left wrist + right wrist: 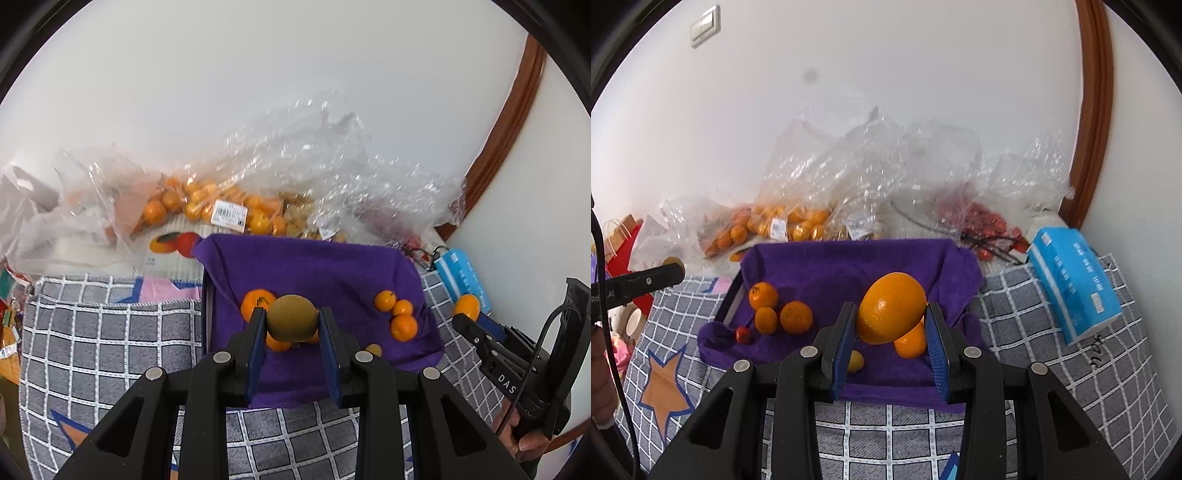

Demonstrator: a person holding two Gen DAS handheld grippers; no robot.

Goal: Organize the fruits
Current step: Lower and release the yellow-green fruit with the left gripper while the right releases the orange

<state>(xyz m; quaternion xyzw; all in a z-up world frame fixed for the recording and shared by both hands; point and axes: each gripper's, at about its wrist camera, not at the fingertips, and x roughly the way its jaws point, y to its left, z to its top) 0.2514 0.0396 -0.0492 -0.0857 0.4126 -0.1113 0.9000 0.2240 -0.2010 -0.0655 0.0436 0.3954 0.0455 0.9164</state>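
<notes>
A grey checked cloth (1034, 325) carries the purple-lined tray (820, 266) and tissue pack (1075, 280)

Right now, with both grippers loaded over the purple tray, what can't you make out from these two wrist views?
- Fruit under the brown fruit: left wrist view, hidden by it and the left gripper.
- Orange below the big orange: right wrist view, partly hidden by it and the right gripper.
- Bagged oranges: blurred behind crinkled plastic, uncountable.
- Price label: too small to read.
- Red fruit: veiled by plastic, kind unclear.
</notes>
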